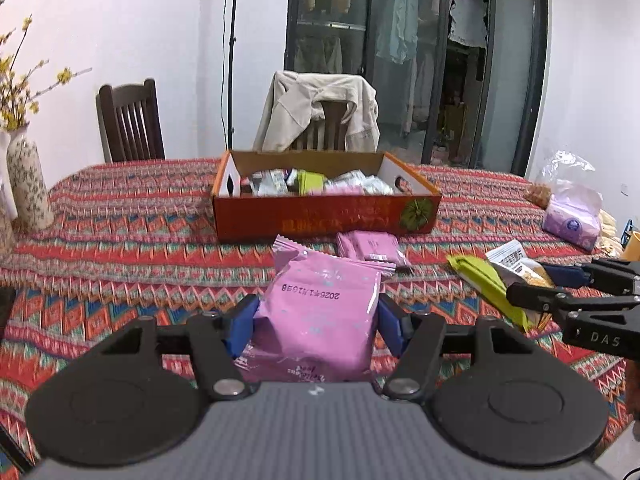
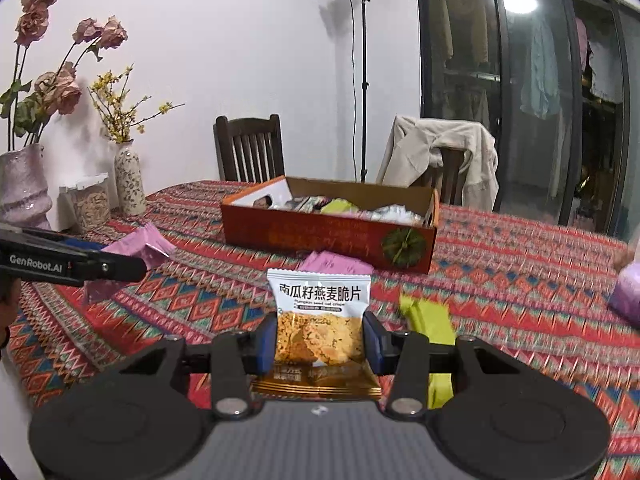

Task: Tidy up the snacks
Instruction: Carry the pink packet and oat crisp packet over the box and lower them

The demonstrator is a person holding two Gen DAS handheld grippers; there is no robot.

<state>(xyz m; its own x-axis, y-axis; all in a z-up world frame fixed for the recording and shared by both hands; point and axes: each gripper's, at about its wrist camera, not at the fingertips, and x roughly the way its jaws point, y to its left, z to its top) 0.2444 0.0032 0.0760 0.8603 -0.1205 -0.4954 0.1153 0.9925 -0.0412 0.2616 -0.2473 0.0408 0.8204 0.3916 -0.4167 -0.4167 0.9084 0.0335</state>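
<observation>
My left wrist camera sits just behind my left gripper (image 1: 318, 326), looking forward and slightly down across the patterned tablecloth (image 1: 120, 248) toward the orange cardboard box (image 1: 320, 216), which lies near. My right wrist camera does the same from behind my right gripper (image 2: 320, 340), set further right. Both views share the box (image 2: 328, 236), both chairs, the lamp stand and the glass doors.

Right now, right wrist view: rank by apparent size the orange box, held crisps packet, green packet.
1. orange box
2. crisps packet, though nearness to the camera inflates it
3. green packet, partly hidden behind the right gripper, so unsure
</observation>
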